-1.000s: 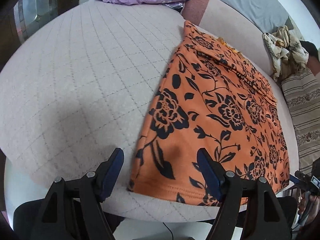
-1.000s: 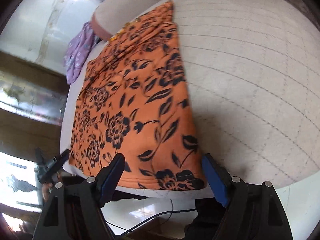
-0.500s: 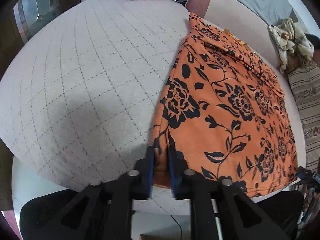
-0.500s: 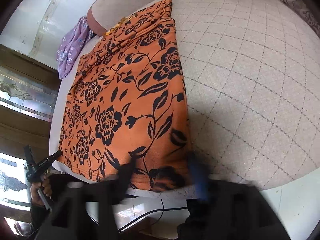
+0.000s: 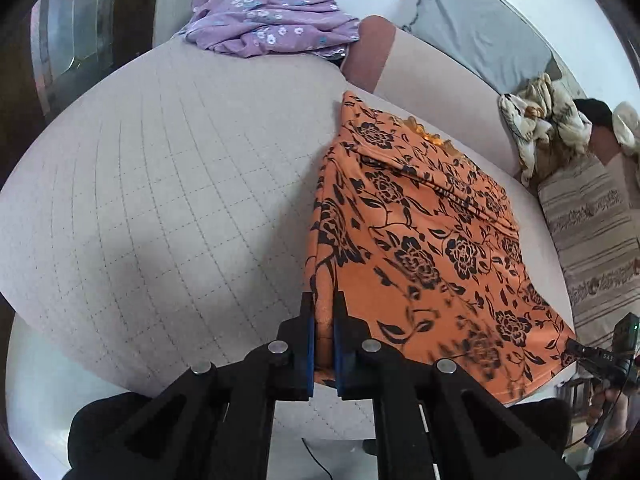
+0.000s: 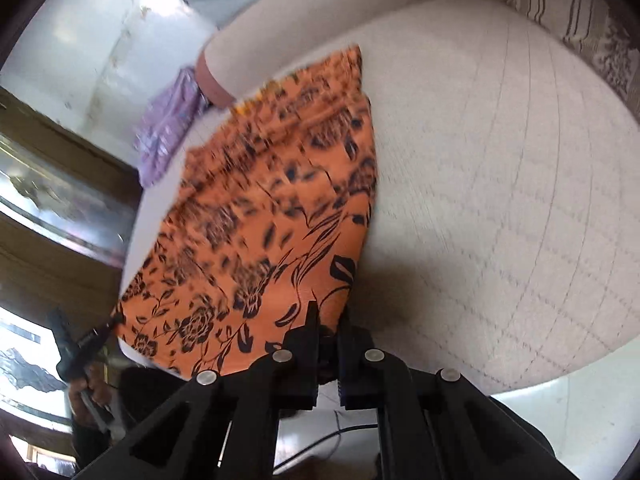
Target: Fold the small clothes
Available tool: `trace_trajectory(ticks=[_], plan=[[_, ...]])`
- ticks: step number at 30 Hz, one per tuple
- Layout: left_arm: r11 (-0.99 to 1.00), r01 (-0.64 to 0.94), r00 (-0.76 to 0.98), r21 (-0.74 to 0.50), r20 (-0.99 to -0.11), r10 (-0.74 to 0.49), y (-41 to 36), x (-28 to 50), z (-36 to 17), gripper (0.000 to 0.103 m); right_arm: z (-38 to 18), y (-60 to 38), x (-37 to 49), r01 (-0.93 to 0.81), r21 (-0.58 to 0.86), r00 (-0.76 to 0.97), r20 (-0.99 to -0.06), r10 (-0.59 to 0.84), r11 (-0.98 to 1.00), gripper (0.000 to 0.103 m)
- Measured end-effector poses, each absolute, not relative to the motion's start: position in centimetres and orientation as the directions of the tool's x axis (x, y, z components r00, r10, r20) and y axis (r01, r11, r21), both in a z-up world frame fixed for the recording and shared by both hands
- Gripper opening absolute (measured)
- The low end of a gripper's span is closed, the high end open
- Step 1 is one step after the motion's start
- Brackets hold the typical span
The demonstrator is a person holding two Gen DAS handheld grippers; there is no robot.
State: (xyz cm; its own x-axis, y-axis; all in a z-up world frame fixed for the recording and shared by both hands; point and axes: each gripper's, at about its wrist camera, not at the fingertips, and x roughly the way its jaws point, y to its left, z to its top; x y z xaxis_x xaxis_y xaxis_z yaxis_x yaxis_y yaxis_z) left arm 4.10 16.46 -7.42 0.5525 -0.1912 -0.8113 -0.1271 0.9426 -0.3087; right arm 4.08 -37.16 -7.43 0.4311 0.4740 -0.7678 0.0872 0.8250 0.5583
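**Both near corners of the orange garment pinched and raised**

An orange garment (image 5: 424,240) printed with black flowers was seen spread over the pale quilted cushion (image 5: 160,200) of a sofa, its gathered far end lying close to the backrest and its hem at the cushion's front edge. In the left wrist view its left near corner was pulled up off the cushion into a ridge, and the fabric sloped away from there toward the far end. That corner was clamped between the blue pads of the left gripper (image 5: 323,320), whose jaws had just been closing and were pressed together on the cloth. In the right wrist view, which was blurred, the opposite near corner of the garment (image 6: 272,216) was caught in the right gripper (image 6: 326,332), whose jaws had likewise just been closing onto the fabric; a dark shadow was cast on the cushion beside it.

Farther out, a purple flowered garment (image 5: 264,20) was heaped on the sofa's arm at the far left, and a grey cloth (image 5: 480,16) was draped over the backrest. A crumpled cream printed cloth (image 5: 540,120) and a striped cushion (image 5: 592,232) were seen at the right.
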Motion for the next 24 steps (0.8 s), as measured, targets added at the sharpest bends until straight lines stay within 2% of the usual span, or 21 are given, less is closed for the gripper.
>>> trace_trajectory(ticks=[4, 6, 7, 8, 9, 10, 11, 12, 13, 14, 15, 16, 17, 19, 21, 24], plan=[[0.953, -0.181, 0.442, -0.244, -0.886, -0.143, 16.8, 5.1, -12.7, 0.009, -10.4, -37.4, 4.7, 0.145, 0.579, 0.401, -0.776, 0.487, 0.803, 0.011], [0.952, -0.206, 0.418, -0.227, -0.900, -0.124, 16.7, 5.2, -14.3, 0.011, -12.4, -37.4, 5.2, 0.182, 0.573, 0.355, -0.796, 0.490, 0.799, 0.019], [0.953, -0.198, 0.436, -0.229, -0.891, -0.123, 16.5, 5.0, -14.0, 0.017, -12.9, -37.2, 5.2, 0.193, 0.557, 0.344, -0.810, 0.476, 0.808, 0.027], [0.954, -0.188, 0.435, -0.232, -0.891, -0.131, 16.3, 5.0, -13.7, 0.037, -13.0, -37.1, 5.2, 0.190, 0.558, 0.346, -0.808, 0.477, 0.808, 0.042], [0.953, -0.180, 0.431, -0.245, -0.890, -0.147, 16.2, 5.0, -13.6, 0.051, -13.0, -37.1, 5.1, 0.188, 0.564, 0.348, -0.804, 0.483, 0.804, 0.057], [0.952, -0.179, 0.438, -0.246, -0.887, -0.147, 16.1, 5.1, -13.5, 0.070, -12.9, -37.1, 5.1, 0.190, 0.561, 0.352, -0.805, 0.477, 0.806, 0.080], [0.955, -0.183, 0.452, -0.234, -0.883, -0.130, 15.9, 5.0, -13.4, 0.071, -12.8, -37.2, 5.1, 0.187, 0.555, 0.361, -0.806, 0.469, 0.811, 0.081], [0.961, -0.185, 0.455, -0.203, -0.885, -0.099, 15.8, 5.1, -13.6, 0.071, -12.8, -37.2, 5.2, 0.184, 0.551, 0.359, -0.809, 0.466, 0.814, 0.081], [0.964, -0.187, 0.440, -0.189, -0.894, -0.090, 15.9, 5.5, -14.0, 0.064, -13.0, -37.2, 5.2, 0.184, 0.557, 0.351, -0.807, 0.475, 0.810, 0.078], [0.967, -0.202, 0.426, -0.154, -0.903, -0.055, 15.8, 5.7, -14.2, 0.042, -13.3, -37.1, 5.3, 0.182, 0.555, 0.338, -0.811, 0.478, 0.812, 0.062], [0.969, -0.210, 0.423, -0.130, -0.906, -0.030, 15.8, 5.7, -14.1, 0.027, -13.5, -36.9, 5.2, 0.180, 0.534, 0.319, -0.826, 0.464, 0.826, 0.049], [0.966, -0.189, 0.414, -0.178, -0.906, -0.086, 15.8, 6.1, -13.9, 0.006, -13.6, -36.8, 5.3, 0.174, 0.532, 0.301, -0.830, 0.469, 0.829, 0.015], [0.953, -0.190, 0.409, -0.235, -0.901, -0.141, 16.1, 6.1, -13.4, 0.006, -13.7, -36.7, 5.2, 0.173, 0.555, 0.289, -0.818, 0.497, 0.814, 0.006], [0.947, -0.176, 0.477, -0.269, -0.865, -0.157, 16.2, 5.4, -10.8, 0.006, -12.3, -36.2, 4.8, 0.139, 0.554, 0.306, -0.812, 0.496, 0.821, 0.006], [0.942, -0.151, 0.530, -0.300, -0.829, -0.179, 16.4, 4.7, -8.2, 0.006, -10.1, -36.7, 4.2, 0.136, 0.607, 0.368, -0.765, 0.529, 0.783, 0.006], [0.943, -0.165, 0.511, -0.290, -0.843, -0.170, 16.8, 5.0, -8.9, 0.006, -9.0, -37.4, 3.5, 0.135, 0.635, 0.409, -0.735, 0.541, 0.760, 0.006]])
